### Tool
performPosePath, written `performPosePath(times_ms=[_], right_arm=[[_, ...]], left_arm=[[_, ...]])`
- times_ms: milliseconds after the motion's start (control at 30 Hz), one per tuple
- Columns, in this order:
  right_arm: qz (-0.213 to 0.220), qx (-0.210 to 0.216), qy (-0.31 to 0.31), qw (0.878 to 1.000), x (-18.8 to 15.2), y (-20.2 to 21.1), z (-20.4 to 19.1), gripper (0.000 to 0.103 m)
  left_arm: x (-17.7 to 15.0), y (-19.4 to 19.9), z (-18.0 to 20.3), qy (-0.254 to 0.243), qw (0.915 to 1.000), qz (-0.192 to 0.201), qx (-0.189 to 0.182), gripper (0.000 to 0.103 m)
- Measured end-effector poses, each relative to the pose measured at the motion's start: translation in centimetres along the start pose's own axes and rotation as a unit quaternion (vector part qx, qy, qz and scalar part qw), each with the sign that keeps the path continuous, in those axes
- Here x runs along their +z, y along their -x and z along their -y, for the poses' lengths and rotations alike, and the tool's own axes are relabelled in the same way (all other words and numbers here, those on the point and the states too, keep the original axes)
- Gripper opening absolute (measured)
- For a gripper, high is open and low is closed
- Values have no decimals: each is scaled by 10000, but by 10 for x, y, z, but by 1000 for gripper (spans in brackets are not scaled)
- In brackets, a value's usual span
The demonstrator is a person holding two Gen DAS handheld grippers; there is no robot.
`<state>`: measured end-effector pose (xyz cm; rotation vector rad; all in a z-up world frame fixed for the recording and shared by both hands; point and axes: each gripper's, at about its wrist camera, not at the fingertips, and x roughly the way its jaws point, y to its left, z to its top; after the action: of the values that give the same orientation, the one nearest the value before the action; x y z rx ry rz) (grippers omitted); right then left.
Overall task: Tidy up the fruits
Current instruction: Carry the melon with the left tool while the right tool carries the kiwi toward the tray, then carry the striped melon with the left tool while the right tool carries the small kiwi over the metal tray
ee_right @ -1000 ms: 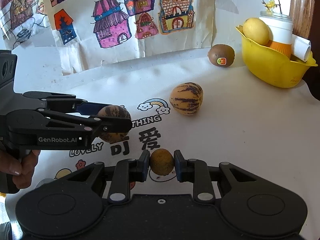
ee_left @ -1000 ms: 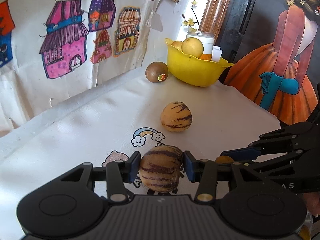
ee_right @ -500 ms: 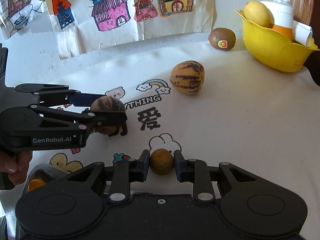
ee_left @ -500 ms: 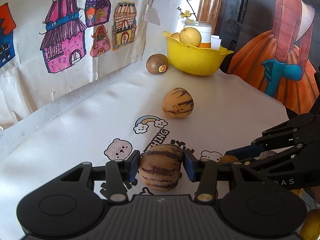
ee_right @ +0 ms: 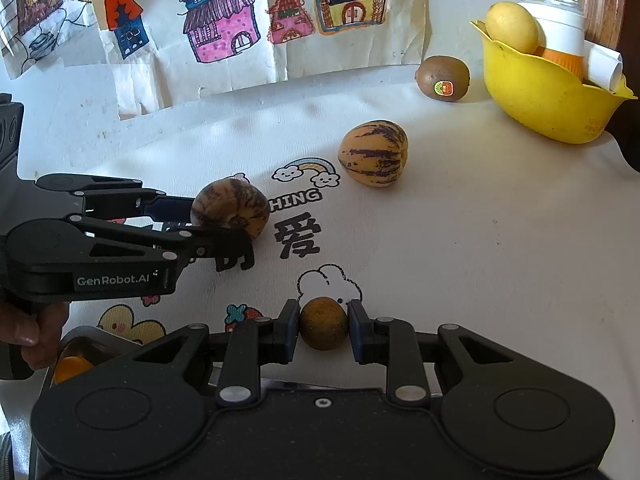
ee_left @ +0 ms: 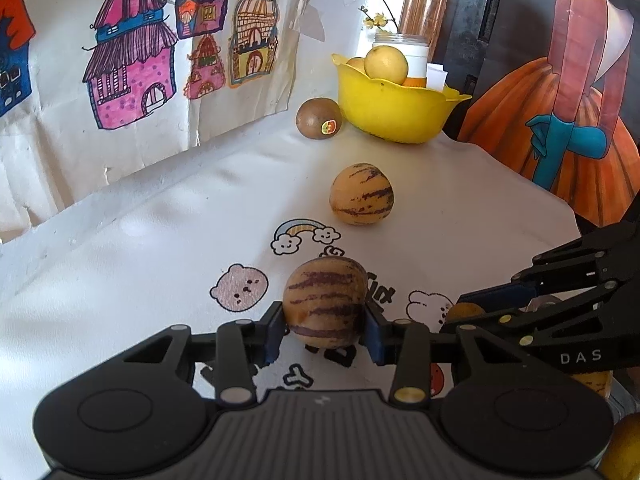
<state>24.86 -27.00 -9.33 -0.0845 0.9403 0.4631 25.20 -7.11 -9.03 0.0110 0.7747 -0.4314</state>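
Left claw (ee_left: 325, 326) just tightening on round purple-striped tan melon (ee_left: 325, 302), right claw (ee_right: 323, 330) clamped on small brown round fruit (ee_right: 323, 323), both over white-clothed table (ee_right: 480, 240), probably bound for yellow plastic bowl (ee_right: 540, 96).

Behind the yellow bowl (ee_left: 394, 110), a white jar (ee_left: 412, 54) is mostly hidden, and the orange thing (ee_right: 558, 58) in the bowl shows only in part. The kiwi's sticker (ee_right: 443, 88) is too small to read. Near the kiwi (ee_right: 442, 77), printed cloth lettering (ee_right: 296, 198) is partly covered by the striped fruit (ee_right: 230, 208).
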Motion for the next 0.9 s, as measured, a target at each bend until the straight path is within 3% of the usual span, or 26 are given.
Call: performPosePath(times_ms=[400, 900], right_arm=[[147, -81, -2, 9999, 4, 16, -2, 27], [804, -393, 180, 9958, 9, 111, -36, 27]], left_arm=[[7, 16, 4, -69, 9997, 231, -95, 43], [20, 97, 32, -277, 9966, 759, -159, 43]])
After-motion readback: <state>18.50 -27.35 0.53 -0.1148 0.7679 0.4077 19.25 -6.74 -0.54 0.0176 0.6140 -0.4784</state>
